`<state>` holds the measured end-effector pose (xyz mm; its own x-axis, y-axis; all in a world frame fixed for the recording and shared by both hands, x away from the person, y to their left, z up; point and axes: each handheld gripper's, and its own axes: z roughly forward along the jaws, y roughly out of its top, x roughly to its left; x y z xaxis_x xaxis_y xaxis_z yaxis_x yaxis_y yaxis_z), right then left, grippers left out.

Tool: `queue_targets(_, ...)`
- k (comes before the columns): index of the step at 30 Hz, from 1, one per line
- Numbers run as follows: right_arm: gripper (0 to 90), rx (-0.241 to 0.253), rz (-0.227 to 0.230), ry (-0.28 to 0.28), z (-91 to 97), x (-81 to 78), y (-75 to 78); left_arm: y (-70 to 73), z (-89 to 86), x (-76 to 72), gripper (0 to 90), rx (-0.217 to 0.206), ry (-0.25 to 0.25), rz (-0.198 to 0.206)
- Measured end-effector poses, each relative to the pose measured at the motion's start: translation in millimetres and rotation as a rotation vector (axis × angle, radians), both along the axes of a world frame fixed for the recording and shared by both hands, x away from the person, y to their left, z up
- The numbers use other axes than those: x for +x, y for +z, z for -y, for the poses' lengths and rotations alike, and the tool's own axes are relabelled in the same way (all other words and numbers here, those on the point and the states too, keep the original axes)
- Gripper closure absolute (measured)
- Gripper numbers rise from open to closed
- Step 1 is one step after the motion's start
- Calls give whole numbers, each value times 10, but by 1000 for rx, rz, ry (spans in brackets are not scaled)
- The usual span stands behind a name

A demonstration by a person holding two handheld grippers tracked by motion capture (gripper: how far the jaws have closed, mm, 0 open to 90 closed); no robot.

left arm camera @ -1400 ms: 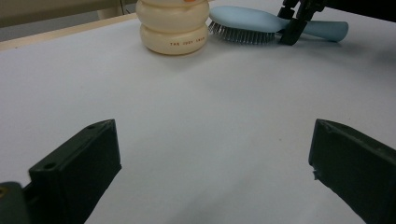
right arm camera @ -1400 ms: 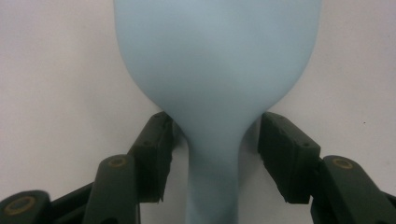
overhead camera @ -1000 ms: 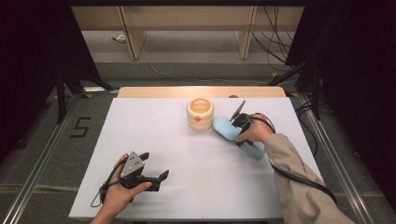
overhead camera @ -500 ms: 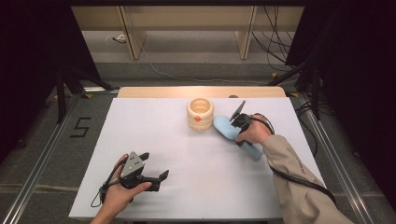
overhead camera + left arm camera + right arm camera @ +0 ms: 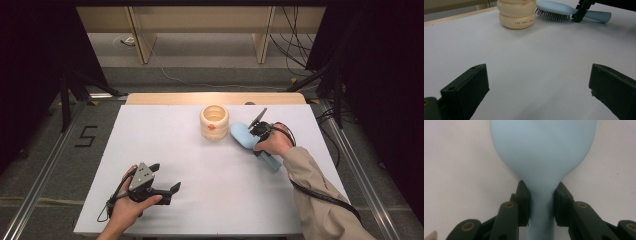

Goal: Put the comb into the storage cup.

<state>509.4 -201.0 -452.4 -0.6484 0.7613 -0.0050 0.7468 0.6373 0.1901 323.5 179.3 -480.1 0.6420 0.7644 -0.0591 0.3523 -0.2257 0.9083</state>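
Right hand-held gripper [image 5: 259, 131]: sitting right of centre in the high view, its 2 jaws having just been closing and now pressing on the neck of the hairbrush from both sides, as the right gripper view is showing.
Hairbrush [image 5: 243, 135]: pale blue, lying on the tabletop just right of the jar, bristles facing down; its handle is running toward the lower right of the high view under the person's hand.
Left hand-held gripper [image 5: 162, 184]: resting at the lower left of the high view, jaws standing wide apart and holding nothing.
Jar [image 5: 214, 121]: cream, ribbed, standing upright at upper centre.
Tabletop [image 5: 165, 130]: white, carrying all 4 things.
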Motion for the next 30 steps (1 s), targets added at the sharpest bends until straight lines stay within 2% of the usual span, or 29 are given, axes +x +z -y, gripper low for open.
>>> queue_targets(6, 702, 44, 17, -29, 53, -24, 65, -1, 2, -1, 23, 1, -1, -1)
queue_targets(12, 702, 100, 58, -59, 106, -69, 112, 0, 1, -1, 25, 1, 0, 0)
queue_targets(30, 702, 316, 259, -97, 167, -352, 164, -4, 7, -1, 28, 3, -2, -2)
